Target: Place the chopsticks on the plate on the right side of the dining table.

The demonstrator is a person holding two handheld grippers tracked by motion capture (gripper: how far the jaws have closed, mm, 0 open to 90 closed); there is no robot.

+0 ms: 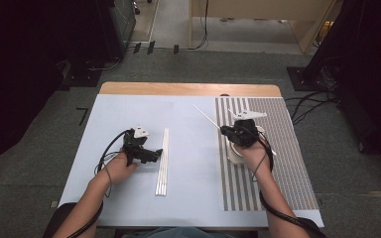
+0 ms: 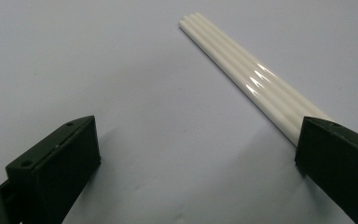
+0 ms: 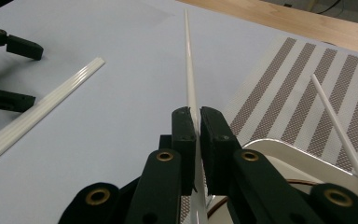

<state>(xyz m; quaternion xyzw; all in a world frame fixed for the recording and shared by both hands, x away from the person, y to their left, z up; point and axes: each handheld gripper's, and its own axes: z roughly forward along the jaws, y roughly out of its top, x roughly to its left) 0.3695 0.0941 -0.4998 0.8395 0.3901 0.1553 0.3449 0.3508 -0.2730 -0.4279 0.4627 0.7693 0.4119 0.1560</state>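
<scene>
Several white rods [image 1: 162,161] [image 2: 247,79] [image 3: 42,116] lie side by side in a row on the pale blue table sheet [image 1: 129,114]. My left gripper [image 1: 155,153] [image 2: 196,154] [image 3: 21,74] rests low at the row's left side, open, one jaw over the rods' near end and nothing between the pads. My right gripper [image 1: 226,130] [image 3: 199,123] is shut on a single white rod [image 1: 207,117] [image 3: 189,60], which points away to the far left above the sheet. A second rod [image 3: 335,121] leans in a white dish [image 3: 298,158] [image 1: 235,153] just under that hand.
A mat with brown mesh stripes [image 1: 278,148] [image 3: 303,79] covers the table's right part. A bare wooden strip [image 1: 188,89] runs along the far edge. Cables trail from both grippers toward the near edge, and dark equipment stands on the floor around.
</scene>
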